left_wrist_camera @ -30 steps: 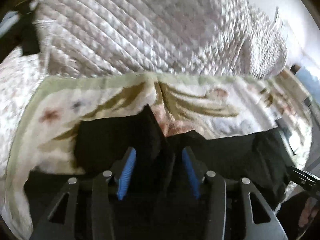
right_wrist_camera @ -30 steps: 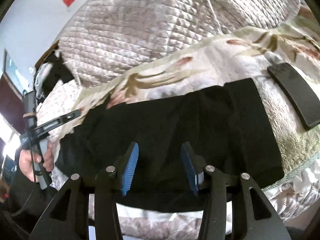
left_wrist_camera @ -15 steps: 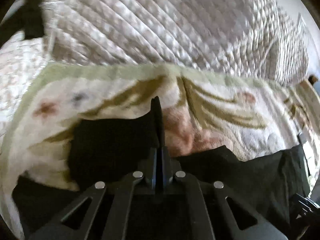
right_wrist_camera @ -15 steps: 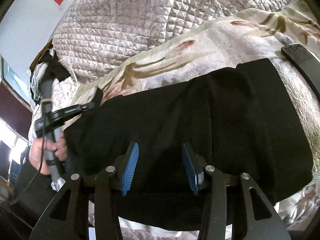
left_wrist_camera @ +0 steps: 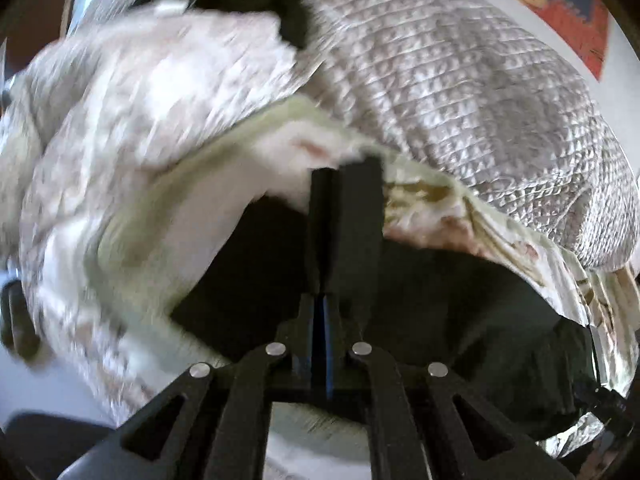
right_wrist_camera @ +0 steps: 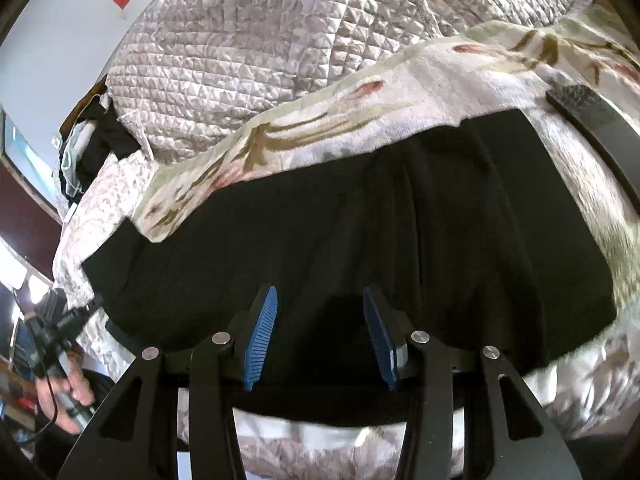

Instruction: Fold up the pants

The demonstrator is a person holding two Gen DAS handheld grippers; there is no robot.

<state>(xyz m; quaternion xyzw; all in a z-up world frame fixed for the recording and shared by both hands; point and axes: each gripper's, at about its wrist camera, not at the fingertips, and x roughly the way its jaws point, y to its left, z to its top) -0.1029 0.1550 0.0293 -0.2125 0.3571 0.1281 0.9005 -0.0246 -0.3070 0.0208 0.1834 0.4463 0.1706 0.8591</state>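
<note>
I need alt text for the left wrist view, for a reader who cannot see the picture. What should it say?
The left claw is shut on a fold of the black pants, with a strip of the cloth standing up between its fingers. The pants lie on a floral blanket, with a quilted cover behind; the left side of the picture is blurred.

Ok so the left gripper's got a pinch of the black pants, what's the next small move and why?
Probably close the right gripper on the near edge of the black pants. Its blue pads sit apart over the fabric, gripping nothing, while the left gripper is already shut on a raised strip of cloth. With both ends held, the pants could likely be carried over the floral blanket into a fold without dragging.
</note>
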